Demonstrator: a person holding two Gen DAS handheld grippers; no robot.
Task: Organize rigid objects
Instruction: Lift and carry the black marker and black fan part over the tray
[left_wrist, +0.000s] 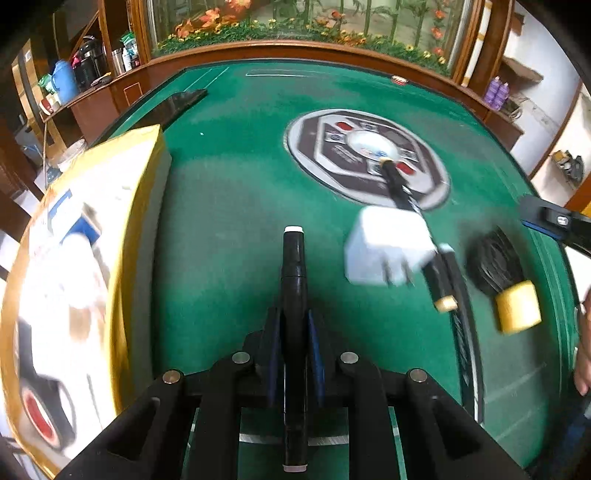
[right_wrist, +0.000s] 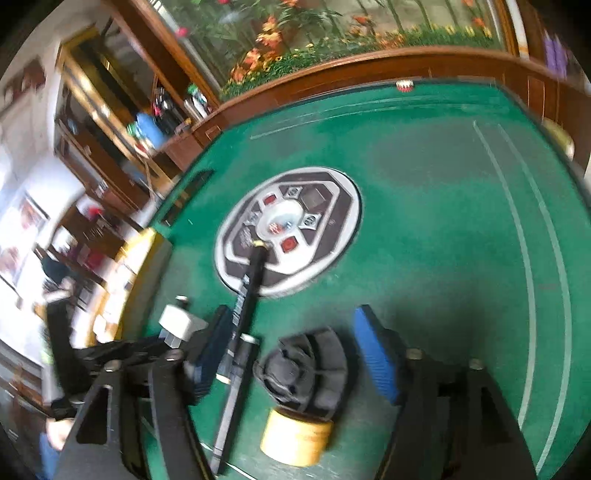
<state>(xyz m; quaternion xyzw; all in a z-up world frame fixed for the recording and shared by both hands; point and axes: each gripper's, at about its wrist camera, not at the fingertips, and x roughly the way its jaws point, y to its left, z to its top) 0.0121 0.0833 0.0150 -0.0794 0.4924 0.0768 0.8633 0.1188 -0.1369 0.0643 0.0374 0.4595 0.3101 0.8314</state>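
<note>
Left wrist view shows the left gripper (left_wrist: 294, 325) clenched on a black marker (left_wrist: 294, 273) with a white cap end, held above the green table (left_wrist: 229, 206). Taking the marker as landmark: a yellow-edged box (left_wrist: 122, 229) sits to its left, a white charger plug (left_wrist: 388, 247) lies to its right, then a black pen with a gold tip (left_wrist: 439, 273), and furthest right a black brush with a yellow handle (left_wrist: 506, 280). Beyond the marker is the table's round centre panel (left_wrist: 365, 158). Right wrist view shows the right gripper (right_wrist: 295, 354) released, its blue pads either side of the brush (right_wrist: 303, 373) without touching it.
</note>
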